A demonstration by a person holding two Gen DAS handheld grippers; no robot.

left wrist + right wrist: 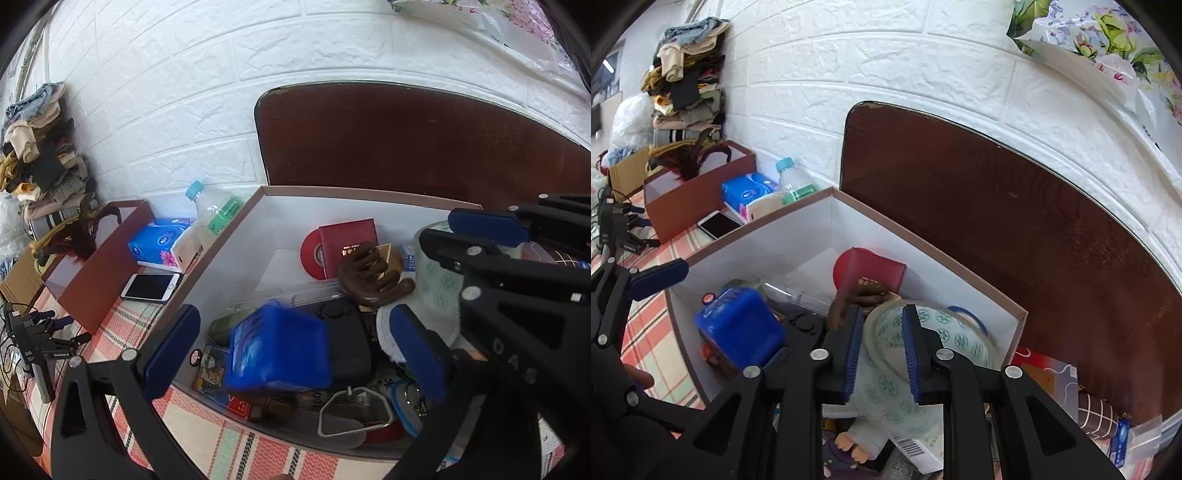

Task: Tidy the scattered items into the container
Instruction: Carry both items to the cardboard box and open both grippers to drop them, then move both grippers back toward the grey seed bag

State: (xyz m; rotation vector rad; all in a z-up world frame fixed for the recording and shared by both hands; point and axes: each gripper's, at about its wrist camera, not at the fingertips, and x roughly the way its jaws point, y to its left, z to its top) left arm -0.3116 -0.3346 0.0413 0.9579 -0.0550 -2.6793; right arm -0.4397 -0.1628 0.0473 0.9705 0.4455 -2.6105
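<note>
A large white-walled cardboard box (236,236) (798,236) holds many items: a red booklet (349,242), a dark wooden comb (373,275), a black case (343,332). My left gripper (295,350) is open over the box; a blurred blue plastic box (279,350) (738,328) hangs between its fingers, untouched by either pad. My right gripper (879,354) is shut on a roll of green-patterned clear tape (905,354) (437,273) above the box's right part.
Left of the box lie a white phone (151,287), a blue tissue pack (155,245) and a water bottle (210,210). A brown box (99,273) stands further left. A dark wooden board (406,147) leans on the white brick wall behind. Checked cloth (221,435) covers the table.
</note>
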